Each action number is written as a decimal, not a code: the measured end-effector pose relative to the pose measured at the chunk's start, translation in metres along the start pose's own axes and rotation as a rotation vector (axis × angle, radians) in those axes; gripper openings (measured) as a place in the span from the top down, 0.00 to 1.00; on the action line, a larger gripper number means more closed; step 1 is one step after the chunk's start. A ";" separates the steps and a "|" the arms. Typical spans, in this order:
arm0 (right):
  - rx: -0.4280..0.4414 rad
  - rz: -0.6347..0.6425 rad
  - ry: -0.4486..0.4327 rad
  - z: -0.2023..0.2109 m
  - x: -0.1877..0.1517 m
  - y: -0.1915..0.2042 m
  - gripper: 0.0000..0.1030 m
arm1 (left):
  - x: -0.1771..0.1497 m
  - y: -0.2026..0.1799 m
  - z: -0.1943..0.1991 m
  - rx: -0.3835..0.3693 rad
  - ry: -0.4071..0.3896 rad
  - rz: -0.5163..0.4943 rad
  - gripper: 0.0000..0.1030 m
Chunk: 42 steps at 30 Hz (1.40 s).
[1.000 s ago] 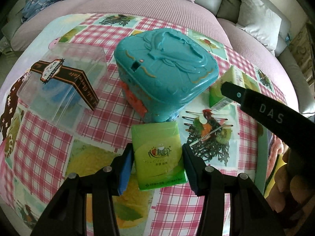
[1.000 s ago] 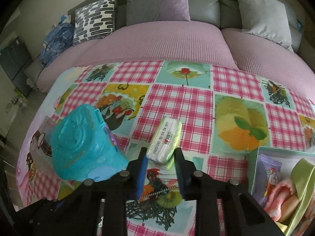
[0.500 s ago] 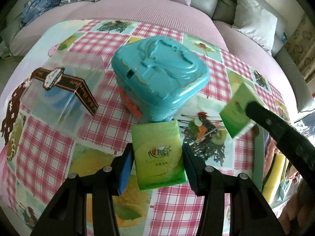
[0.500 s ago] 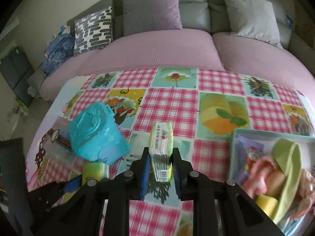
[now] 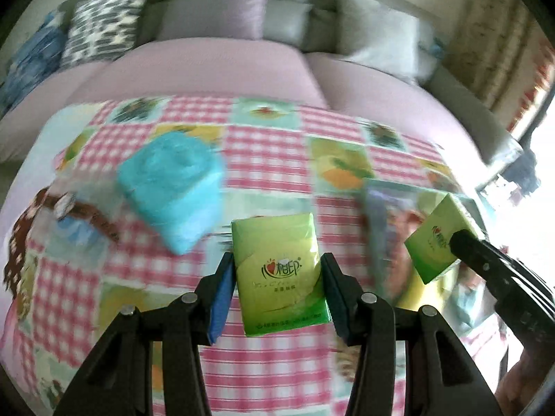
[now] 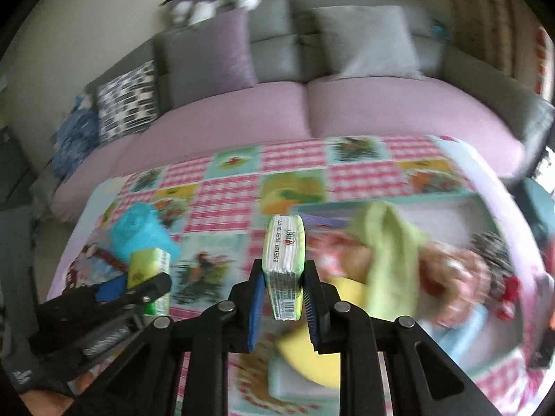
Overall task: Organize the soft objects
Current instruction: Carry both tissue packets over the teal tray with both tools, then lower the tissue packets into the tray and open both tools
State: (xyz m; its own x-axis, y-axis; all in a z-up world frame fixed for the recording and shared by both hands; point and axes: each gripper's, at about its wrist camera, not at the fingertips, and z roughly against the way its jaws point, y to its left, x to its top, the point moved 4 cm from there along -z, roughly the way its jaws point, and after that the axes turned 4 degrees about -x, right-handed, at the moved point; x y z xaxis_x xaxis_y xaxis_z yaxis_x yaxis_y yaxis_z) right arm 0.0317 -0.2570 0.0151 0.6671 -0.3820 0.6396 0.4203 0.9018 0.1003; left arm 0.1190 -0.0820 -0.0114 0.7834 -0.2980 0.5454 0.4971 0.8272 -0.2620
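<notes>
My left gripper (image 5: 275,279) is shut on a green tissue pack (image 5: 279,274), held flat above the checkered tablecloth (image 5: 263,149). My right gripper (image 6: 281,287) is shut on a second green tissue pack (image 6: 283,267), held on edge above a pale tray (image 6: 451,204) of soft things: a green cloth (image 6: 388,253), pink items and a yellow sponge (image 6: 312,353). In the left wrist view the right gripper's pack (image 5: 438,239) shows at the right, over the tray. In the right wrist view the left gripper's pack (image 6: 149,270) shows at the lower left.
A teal plastic box (image 5: 171,190) stands on the cloth at the left, with a clear box with a brown band (image 5: 73,215) beside it. A pink sofa (image 6: 312,111) with grey and patterned cushions lies behind the table. Both views are motion-blurred.
Both grippers have lifted with their tissue packs and swung right. The right gripper's pack now hangs over the tray of soft things. The teal box has dropped back to the left.
</notes>
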 end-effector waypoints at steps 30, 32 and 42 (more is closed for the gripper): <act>-0.087 -0.169 0.066 0.005 -0.042 -0.114 0.76 | -0.003 -0.161 -0.055 -0.260 0.069 -0.229 0.37; -0.085 -0.163 0.069 0.004 -0.042 -0.112 0.75 | -0.003 -0.160 -0.054 -0.263 0.071 -0.224 0.37; -0.076 -0.123 0.079 0.002 -0.043 -0.097 0.60 | -0.008 -0.120 -0.037 -0.107 0.046 -0.192 0.24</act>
State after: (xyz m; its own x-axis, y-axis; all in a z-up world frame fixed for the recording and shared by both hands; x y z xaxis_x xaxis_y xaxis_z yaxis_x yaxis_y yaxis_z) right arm -0.0386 -0.3276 -0.0204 0.6526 -0.5061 0.5639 0.5451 0.8305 0.1146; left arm 0.0672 -0.1969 -0.0138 0.6857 -0.4684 0.5572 0.6735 0.6986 -0.2415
